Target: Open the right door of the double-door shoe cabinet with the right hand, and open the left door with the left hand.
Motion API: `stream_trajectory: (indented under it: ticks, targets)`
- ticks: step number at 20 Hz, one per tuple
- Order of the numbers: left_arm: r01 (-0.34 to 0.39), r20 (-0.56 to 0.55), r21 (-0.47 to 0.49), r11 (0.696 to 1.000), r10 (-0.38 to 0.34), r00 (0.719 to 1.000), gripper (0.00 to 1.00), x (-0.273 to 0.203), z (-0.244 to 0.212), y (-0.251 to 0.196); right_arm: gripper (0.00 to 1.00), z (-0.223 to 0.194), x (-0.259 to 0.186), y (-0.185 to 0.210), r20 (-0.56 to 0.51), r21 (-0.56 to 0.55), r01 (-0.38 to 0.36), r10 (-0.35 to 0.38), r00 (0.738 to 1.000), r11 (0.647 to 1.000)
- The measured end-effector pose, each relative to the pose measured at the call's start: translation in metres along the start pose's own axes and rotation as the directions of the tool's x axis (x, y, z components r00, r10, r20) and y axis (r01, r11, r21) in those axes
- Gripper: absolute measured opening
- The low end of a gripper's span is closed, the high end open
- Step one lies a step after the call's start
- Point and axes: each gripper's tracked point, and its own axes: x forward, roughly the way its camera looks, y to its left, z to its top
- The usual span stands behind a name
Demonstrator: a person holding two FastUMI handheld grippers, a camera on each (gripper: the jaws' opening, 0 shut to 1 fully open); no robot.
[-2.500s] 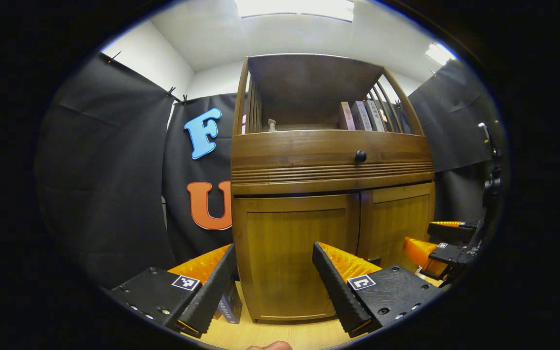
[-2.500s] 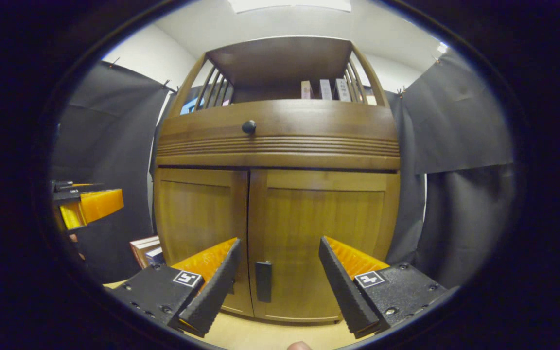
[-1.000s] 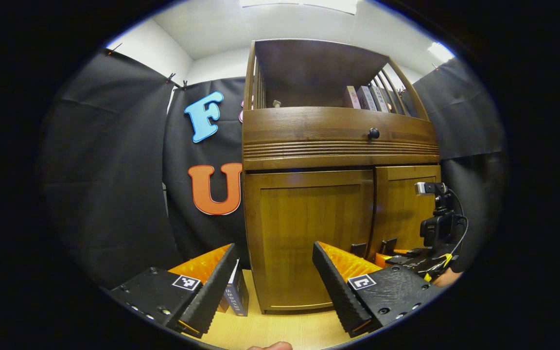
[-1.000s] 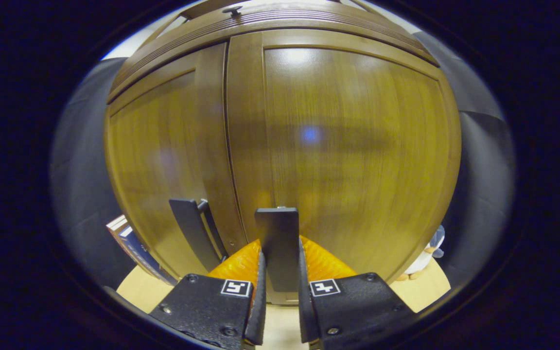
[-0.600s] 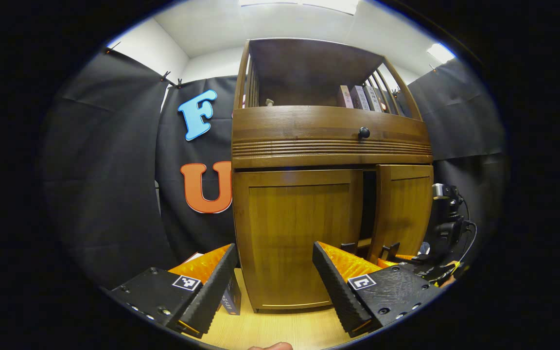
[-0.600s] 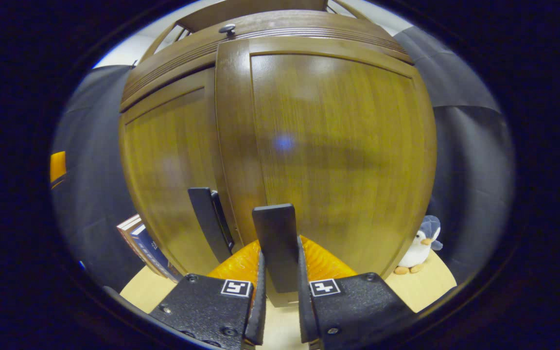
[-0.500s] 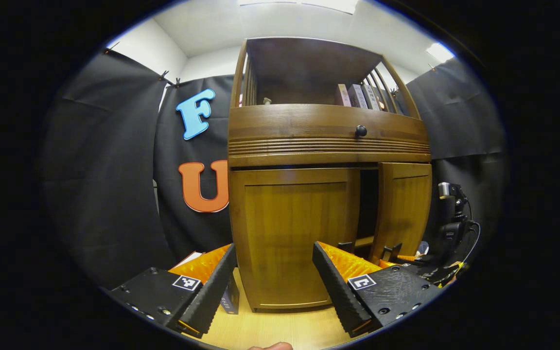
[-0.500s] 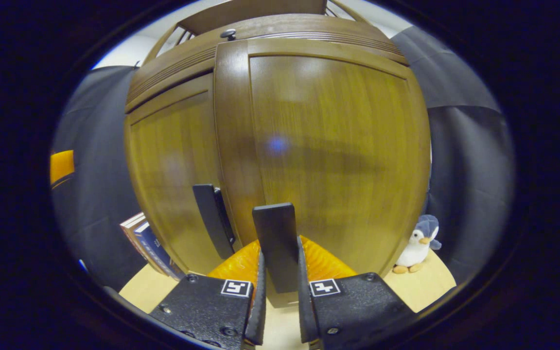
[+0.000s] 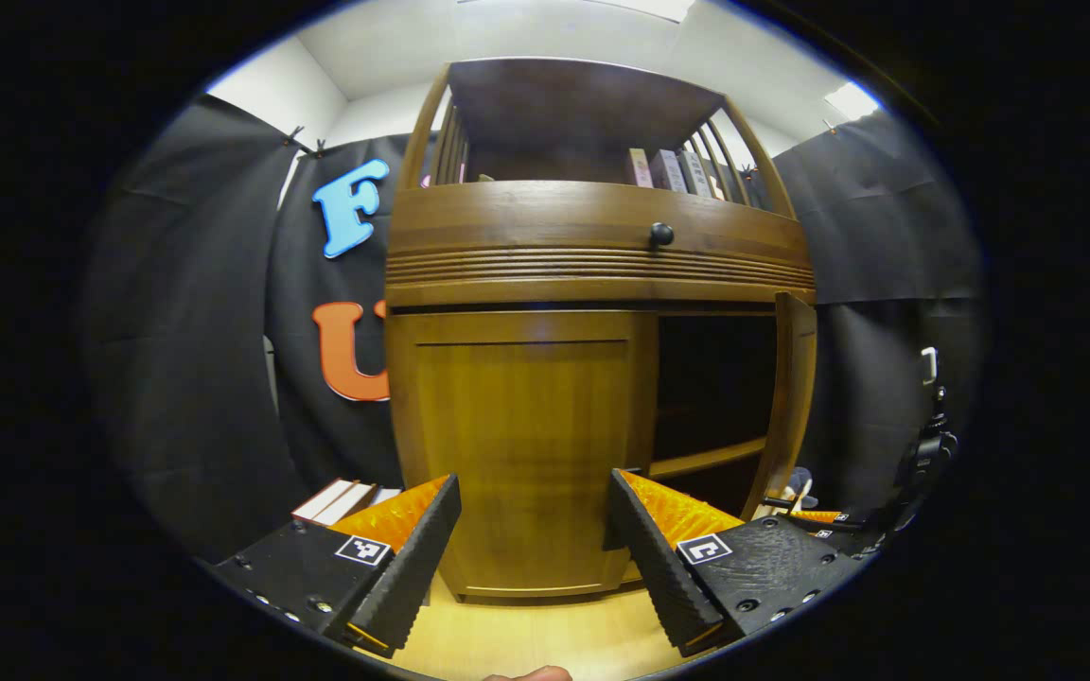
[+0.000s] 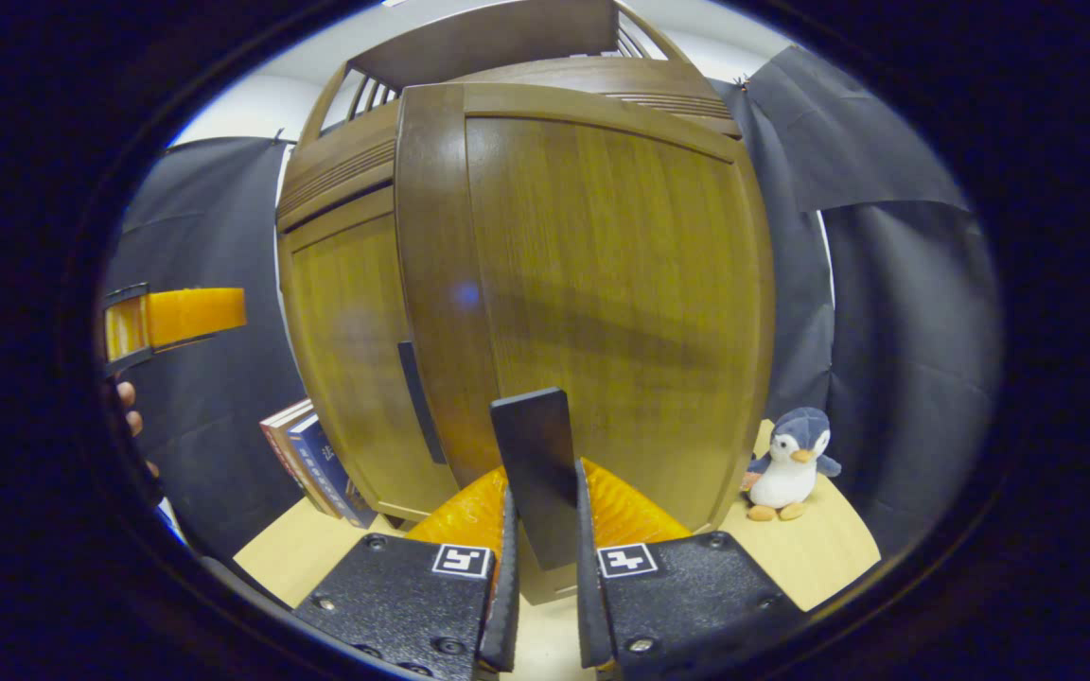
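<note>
The wooden shoe cabinet point(image 9: 592, 265) stands close ahead in the left gripper view. Its left door point(image 9: 526, 435) is closed. Its right door point(image 9: 794, 397) is swung out, showing a dark inside with a shelf point(image 9: 711, 457). My left gripper point(image 9: 534, 480) hangs open in front of the left door, touching nothing. In the right gripper view my right gripper point(image 10: 541, 506) is shut on the black handle point(image 10: 531, 440) of the right door point(image 10: 611, 284). The left door point(image 10: 351, 350) with its own handle point(image 10: 417, 397) sits behind it. The left gripper point(image 10: 176, 317) shows at the far left.
Books point(image 10: 313, 459) lean against the cabinet's left side on the light wood floor point(image 10: 819, 549). A plush penguin point(image 10: 786, 468) sits to the right of the open door. A drawer with a round knob point(image 9: 661, 234) runs above the doors, with books point(image 9: 663, 170) on the top shelf.
My right gripper closed on the right door's handle and pulled the door from closed to wide open. My left gripper stayed open and shifted to face the left door.
</note>
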Motion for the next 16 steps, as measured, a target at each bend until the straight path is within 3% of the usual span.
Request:
stream_trajectory:
  ticks: [9,16]
  targets:
    - [0.034,-0.005,-0.006,0.999,-0.034,0.999,0.94,0.04,-0.024,-0.041,0.27,-0.008,-0.063,-0.048,0.008,-0.023,0.084,-0.084,0.996,0.996]
    - [0.05,-0.081,-0.004,0.999,-0.05,0.995,0.94,0.086,-0.063,-0.064,0.21,-0.011,-0.093,-0.084,0.003,0.03,0.142,-0.142,0.99,0.989]
